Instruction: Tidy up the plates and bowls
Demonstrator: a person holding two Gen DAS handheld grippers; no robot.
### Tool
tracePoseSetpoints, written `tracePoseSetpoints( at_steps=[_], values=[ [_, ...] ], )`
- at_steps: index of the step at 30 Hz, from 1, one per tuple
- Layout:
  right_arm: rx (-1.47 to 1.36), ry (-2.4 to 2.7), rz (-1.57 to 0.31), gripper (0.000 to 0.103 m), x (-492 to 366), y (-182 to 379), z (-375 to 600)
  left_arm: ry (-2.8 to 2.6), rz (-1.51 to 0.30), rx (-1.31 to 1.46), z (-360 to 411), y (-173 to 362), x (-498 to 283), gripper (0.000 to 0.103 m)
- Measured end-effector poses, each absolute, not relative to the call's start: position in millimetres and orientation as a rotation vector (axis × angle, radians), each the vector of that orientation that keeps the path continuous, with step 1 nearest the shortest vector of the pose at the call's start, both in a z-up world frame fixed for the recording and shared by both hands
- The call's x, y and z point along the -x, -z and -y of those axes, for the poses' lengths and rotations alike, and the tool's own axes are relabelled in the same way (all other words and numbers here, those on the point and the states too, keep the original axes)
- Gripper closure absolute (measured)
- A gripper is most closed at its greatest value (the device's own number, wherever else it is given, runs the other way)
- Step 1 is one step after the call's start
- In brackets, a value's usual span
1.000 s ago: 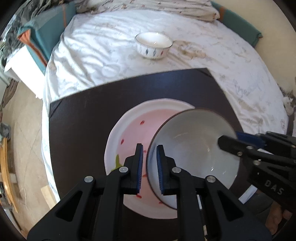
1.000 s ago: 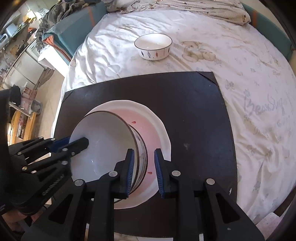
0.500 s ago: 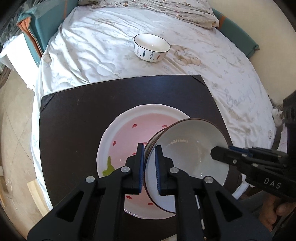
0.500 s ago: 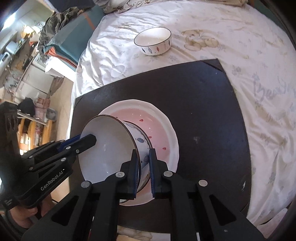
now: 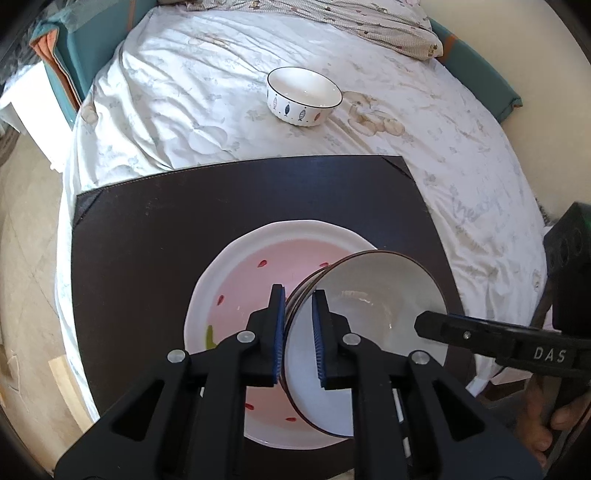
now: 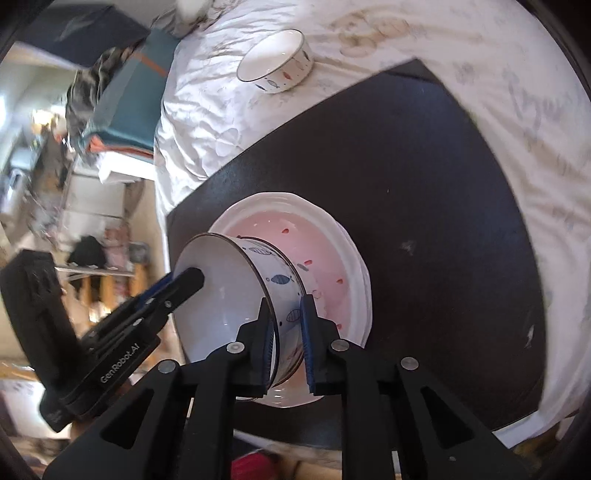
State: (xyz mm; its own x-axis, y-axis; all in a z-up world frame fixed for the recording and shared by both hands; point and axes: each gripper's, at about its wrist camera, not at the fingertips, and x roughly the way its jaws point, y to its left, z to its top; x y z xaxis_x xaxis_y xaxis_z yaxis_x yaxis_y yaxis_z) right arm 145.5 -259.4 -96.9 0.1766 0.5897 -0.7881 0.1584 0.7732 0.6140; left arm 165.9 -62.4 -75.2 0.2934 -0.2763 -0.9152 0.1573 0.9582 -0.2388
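Note:
A white bowl with fish patterns and a dark rim [image 5: 369, 314] [image 6: 236, 295] is held tilted above a pink-centred white plate [image 5: 251, 280] [image 6: 321, 251]. My left gripper [image 5: 298, 325] is shut on the bowl's left rim. My right gripper [image 6: 286, 332] is shut on the bowl's opposite rim and shows in the left wrist view [image 5: 480, 332]. The plate lies on a dark mat [image 5: 184, 206] [image 6: 424, 177]. A second fish-pattern bowl [image 5: 303, 96] [image 6: 275, 61] stands upright on the bedsheet beyond the mat.
The mat lies on a bed with a white wrinkled sheet [image 5: 177, 103]. Teal bedding [image 5: 70, 40] is at the far left, a patterned pillow [image 5: 351, 22] at the back. The floor [image 5: 26, 236] drops off to the left.
Both grippers have lifted the bowl higher above the plate and tilted it more. The right wrist view has rolled and pulled back.

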Motion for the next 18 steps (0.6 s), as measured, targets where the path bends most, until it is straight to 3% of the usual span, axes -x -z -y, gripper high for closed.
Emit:
tracePoseSetpoints(
  at_steps=[16, 18],
  values=[
    [-0.665, -0.332, -1.407, 0.084, -148, 95, 261, 0.255, -1.243, 0.117, 64, 77, -166, 0.089],
    [-0.619, -0.329, -1.378, 0.084, -148, 87, 262, 0.244, -1.229, 0.091, 66, 74, -163, 0.084]
  ],
)
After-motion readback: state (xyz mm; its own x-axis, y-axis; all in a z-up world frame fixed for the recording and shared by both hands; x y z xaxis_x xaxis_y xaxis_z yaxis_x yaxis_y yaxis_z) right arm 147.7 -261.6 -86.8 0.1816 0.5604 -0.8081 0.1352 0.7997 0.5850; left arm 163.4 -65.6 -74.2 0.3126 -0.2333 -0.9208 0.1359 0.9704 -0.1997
